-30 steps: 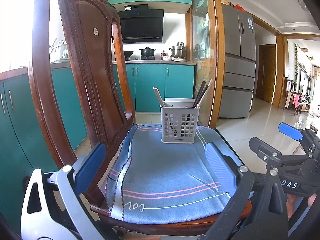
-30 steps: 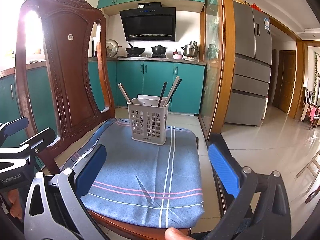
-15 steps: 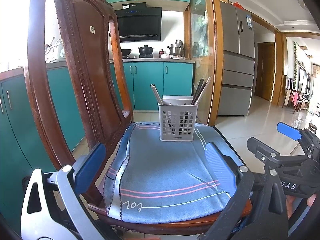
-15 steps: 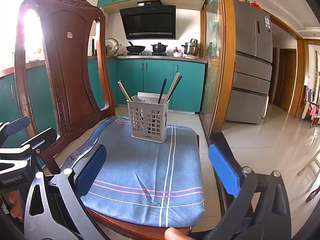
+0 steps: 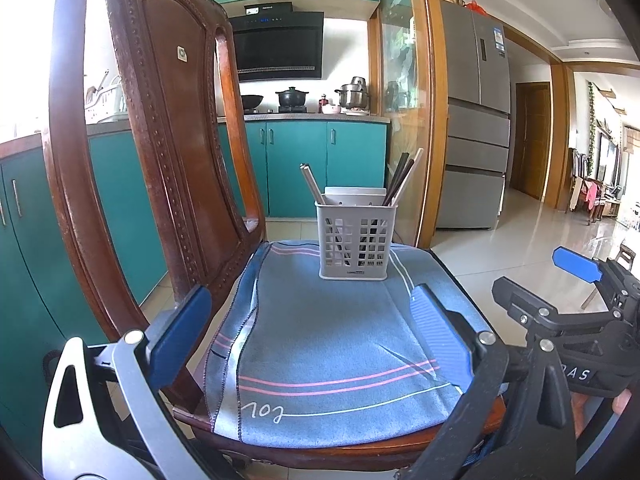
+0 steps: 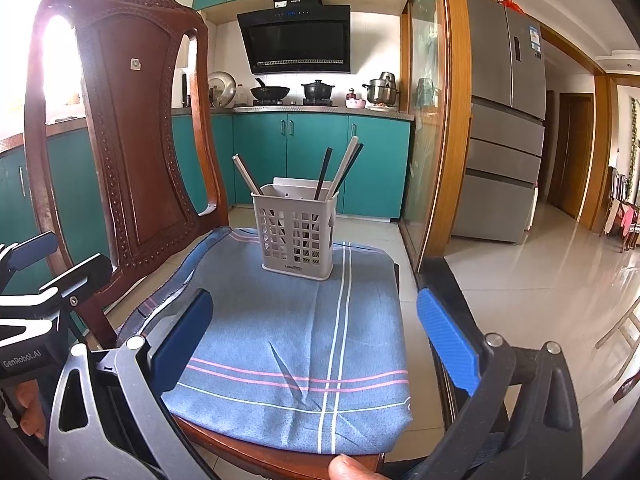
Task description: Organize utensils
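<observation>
A grey slotted utensil basket [image 5: 354, 240] [image 6: 297, 236] stands upright at the far end of a blue striped cloth [image 5: 328, 340] [image 6: 296, 344] on a wooden chair seat. Several chopsticks [image 5: 402, 178] [image 6: 343, 170] lean out of its top, light ones and dark ones. My left gripper [image 5: 310, 338] hovers open over the near part of the cloth, empty. My right gripper [image 6: 316, 344] is open too, empty, at the near edge of the seat. Each gripper shows at the side of the other's view.
The carved wooden chair back [image 5: 160, 140] [image 6: 120, 140] rises on the left. Teal kitchen cabinets [image 5: 296, 168] and a stove with pots lie behind. A glass door frame [image 6: 436, 120] and a grey fridge [image 5: 476, 120] stand to the right, with tiled floor [image 6: 532, 280] beyond.
Both grippers have drifted slightly back from the basket, which looks a little smaller in the left view. Nothing was gripped or released.
</observation>
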